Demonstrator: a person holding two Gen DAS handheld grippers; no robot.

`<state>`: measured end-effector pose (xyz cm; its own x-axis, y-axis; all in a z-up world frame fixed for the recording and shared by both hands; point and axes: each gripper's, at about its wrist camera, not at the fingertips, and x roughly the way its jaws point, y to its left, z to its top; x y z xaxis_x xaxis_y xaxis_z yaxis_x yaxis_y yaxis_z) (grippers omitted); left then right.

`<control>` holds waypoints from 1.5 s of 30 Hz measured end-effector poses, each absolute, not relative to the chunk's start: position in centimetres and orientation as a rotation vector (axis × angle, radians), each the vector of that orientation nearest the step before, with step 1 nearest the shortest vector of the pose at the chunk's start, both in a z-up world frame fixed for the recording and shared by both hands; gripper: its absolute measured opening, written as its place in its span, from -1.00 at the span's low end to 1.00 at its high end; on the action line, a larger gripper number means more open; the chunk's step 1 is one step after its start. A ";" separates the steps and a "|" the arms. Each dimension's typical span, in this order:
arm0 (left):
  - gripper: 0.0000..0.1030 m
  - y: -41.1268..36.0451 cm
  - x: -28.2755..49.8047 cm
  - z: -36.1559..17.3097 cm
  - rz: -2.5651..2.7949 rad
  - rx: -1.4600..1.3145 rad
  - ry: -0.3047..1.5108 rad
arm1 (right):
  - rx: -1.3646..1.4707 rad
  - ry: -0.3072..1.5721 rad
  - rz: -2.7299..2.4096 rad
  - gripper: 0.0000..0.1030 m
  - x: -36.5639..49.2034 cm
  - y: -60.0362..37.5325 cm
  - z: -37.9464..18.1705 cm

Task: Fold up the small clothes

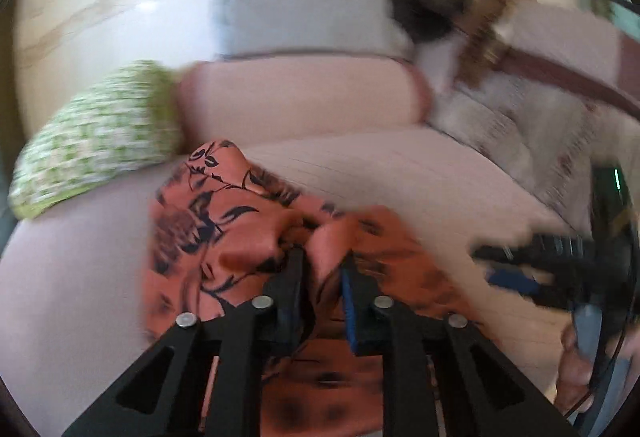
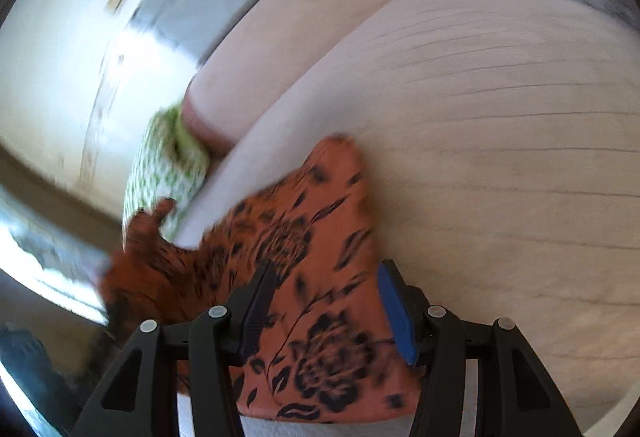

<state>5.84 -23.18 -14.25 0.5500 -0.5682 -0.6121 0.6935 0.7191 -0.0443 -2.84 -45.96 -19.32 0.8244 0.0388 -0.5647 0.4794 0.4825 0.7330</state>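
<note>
- While both views blur, far left I make out a green-and-white patterned cushion (image 1: 96, 141) against the pink bolster (image 1: 300, 97).
- My left gripper (image 1: 322, 257) has its jaws narrowed onto a bunched fold of the orange floral garment (image 1: 224, 237), pinching it just above the pale bedspread (image 1: 400, 177).
- My right gripper (image 2: 324, 271) stands wide apart, the same garment's flat end lying between its fingers (image 2: 394, 311), gripped by neither.
- No containers visible.
</note>
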 end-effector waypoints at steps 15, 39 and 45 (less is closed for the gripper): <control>0.09 -16.7 3.3 -12.9 -0.842 0.267 0.530 | 1.169 0.580 -0.044 0.35 0.3 -46.3 -18.8; 0.15 -10.4 16.9 -20.8 -0.632 -0.025 0.940 | 0.850 0.819 0.070 -0.41 15.8 -41.3 -19.8; 0.18 -10.7 14.6 -19.0 -0.754 -0.049 0.863 | 0.830 0.588 0.035 -0.56 8.8 -41.0 -13.9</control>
